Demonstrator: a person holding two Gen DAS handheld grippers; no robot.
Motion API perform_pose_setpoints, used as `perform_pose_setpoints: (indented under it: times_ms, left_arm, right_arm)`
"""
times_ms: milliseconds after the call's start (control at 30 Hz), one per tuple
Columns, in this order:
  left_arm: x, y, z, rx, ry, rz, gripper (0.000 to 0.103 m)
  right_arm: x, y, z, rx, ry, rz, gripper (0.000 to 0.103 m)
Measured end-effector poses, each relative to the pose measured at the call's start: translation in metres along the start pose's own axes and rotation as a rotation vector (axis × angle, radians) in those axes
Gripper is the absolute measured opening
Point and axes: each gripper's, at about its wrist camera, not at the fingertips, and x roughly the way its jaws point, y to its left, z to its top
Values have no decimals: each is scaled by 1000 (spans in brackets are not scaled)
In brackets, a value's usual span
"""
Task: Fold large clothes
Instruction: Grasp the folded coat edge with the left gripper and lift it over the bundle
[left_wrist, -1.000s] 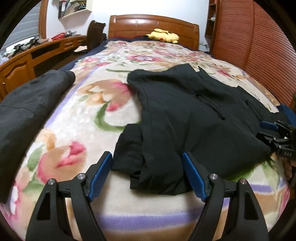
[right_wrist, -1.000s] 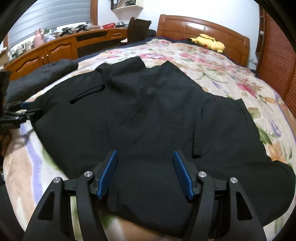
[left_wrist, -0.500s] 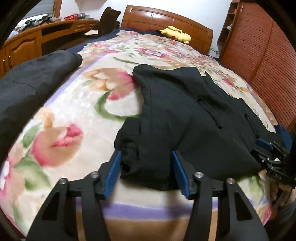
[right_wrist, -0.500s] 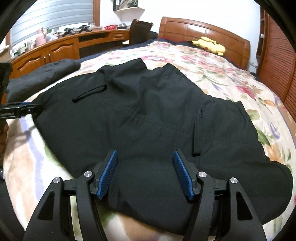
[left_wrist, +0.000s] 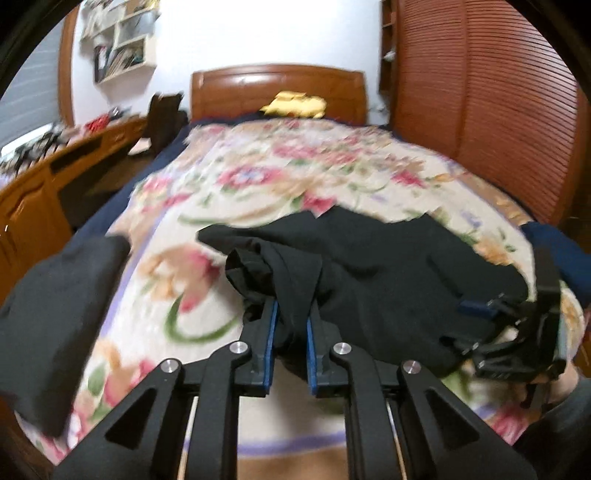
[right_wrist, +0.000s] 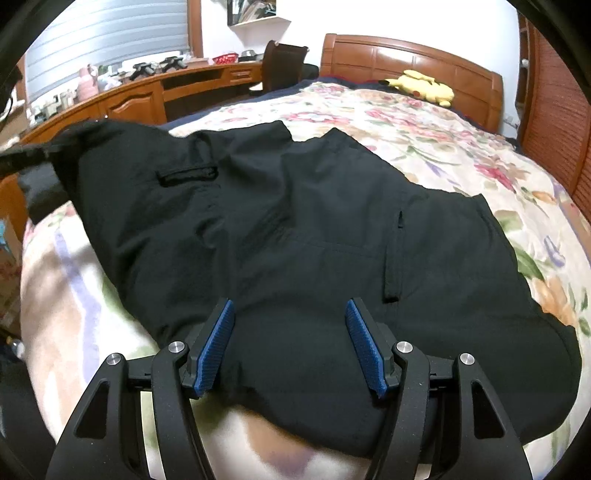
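A: Left gripper (left_wrist: 290, 325) clenched on a bunched fold of the black fabric garment (right_wrist: 295, 229), frame centre.
B: Right gripper (right_wrist: 290, 343) released, straddling its near hem. Second dark garment (left_wrist: 55, 295) lies at left on the floral blanket (left_wrist: 258, 177).

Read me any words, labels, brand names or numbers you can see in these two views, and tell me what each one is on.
None can be read.
Right gripper body, left wrist view: any marking is lost to motion blur.
Shelf items: blurred.
Desk clutter: too small to read.
Black jacket: no visible label or print.
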Motion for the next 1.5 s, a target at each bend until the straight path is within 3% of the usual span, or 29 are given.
perform_pose_setpoints:
  times_ms: [267, 533, 767, 933, 1033, 1233, 1500]
  left_arm:
    - [1, -74, 46, 122, -62, -49, 8]
    - [15, -157, 72, 245, -89, -110, 6]
    - [27, -209, 79, 289, -73, -232, 6]
    - [45, -218, 54, 278, -3, -286, 8]
    - [45, -214, 40, 272, 19, -295, 14]
    - [21, -187, 26, 209, -33, -349, 37]
    - [-1, -132, 4, 125, -100, -319, 55]
  right_arm:
    - [-28, -19, -6, 13, -26, 22, 64]
    - [-59, -57, -21, 52, -39, -83, 64]
    - [-85, -97, -35, 141, -61, -130, 64]
    - [-94, -109, -43, 171, -64, -149, 64]
    - [-97, -112, -42, 186, -72, -159, 64]
    - [-95, -115, -37, 198, -86, -167, 64]
    - [-104, -114, -24, 202, -139, -185, 64]
